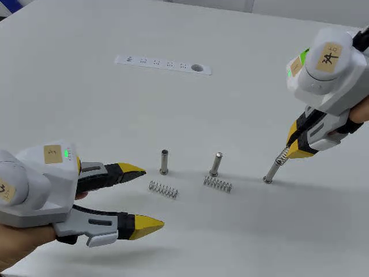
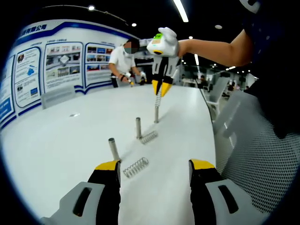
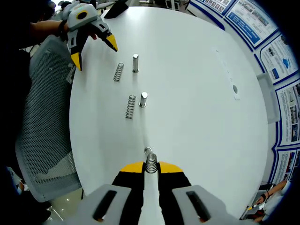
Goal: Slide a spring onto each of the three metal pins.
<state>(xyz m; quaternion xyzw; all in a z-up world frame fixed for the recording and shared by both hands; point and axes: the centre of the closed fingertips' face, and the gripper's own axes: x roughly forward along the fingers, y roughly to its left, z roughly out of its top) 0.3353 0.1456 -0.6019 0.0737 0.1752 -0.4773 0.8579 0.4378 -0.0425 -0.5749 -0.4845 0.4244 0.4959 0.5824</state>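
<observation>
Three metal pins stand upright in a row on the white table: left pin [image 1: 164,161], middle pin [image 1: 216,164], right pin [image 1: 271,171]. My right gripper [image 1: 292,149] is shut on a spring [image 1: 282,155] that sits over the right pin's top [image 3: 148,151]. Two loose springs lie flat, one [image 1: 163,189] in front of the left pin, one [image 1: 217,184] in front of the middle pin. At the lower left my left gripper [image 1: 140,198] is open, a short way left of the left spring [image 2: 136,167] and empty.
A white power strip [image 1: 163,64] lies flat on the far side of the table. A mesh chair [image 3: 44,112] stands by the table's edge. A person [image 2: 123,63] stands beyond the far end of the table, in front of display boards.
</observation>
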